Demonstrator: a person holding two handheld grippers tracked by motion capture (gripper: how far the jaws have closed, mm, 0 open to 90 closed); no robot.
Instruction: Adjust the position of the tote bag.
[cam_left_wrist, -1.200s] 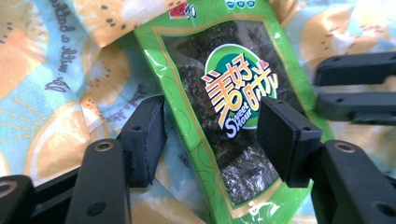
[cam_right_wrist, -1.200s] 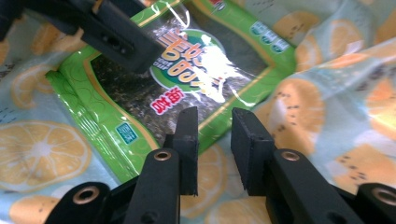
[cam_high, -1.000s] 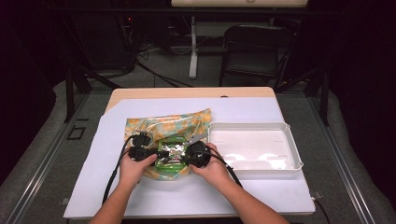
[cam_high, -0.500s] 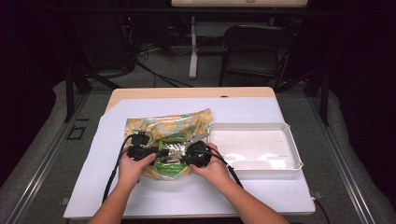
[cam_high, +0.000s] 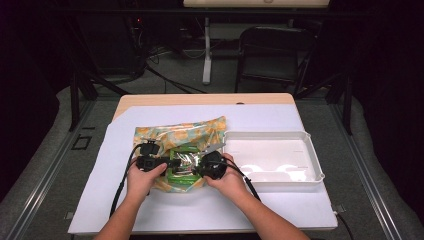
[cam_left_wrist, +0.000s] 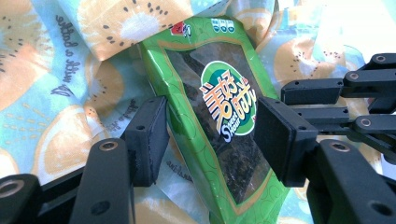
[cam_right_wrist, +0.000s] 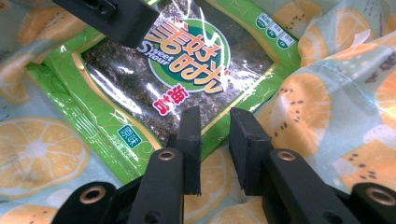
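Green foil marks the thing being worked: a seaweed snack packet (cam_high: 184, 167) lying on a citrus-print cloth bag (cam_high: 187, 134), between the two claws. The left claw (cam_left_wrist: 208, 135) stands wide, one pad at each long edge of the packet; whether the pads press on it or only flank it I cannot tell. The right claw (cam_right_wrist: 215, 140) has just been closing; its jaws are now fairly narrow, set at the packet's near edge where green foil meets cloth, with a gap showing between the pads and nothing clearly pinched.

My reading is that the grasp is in hand: the left claw steadies or takes the packet while the right claw seeks a hold on its edge. Beyond the right claw, just beside the bag on the desk (cam_high: 295, 210), a white tray (cam_high: 272, 135) sits empty, the likely place for the packet.

Next, the right claw needs the foil edge alone between its pads, not the cloth, then a firm close before any lift.
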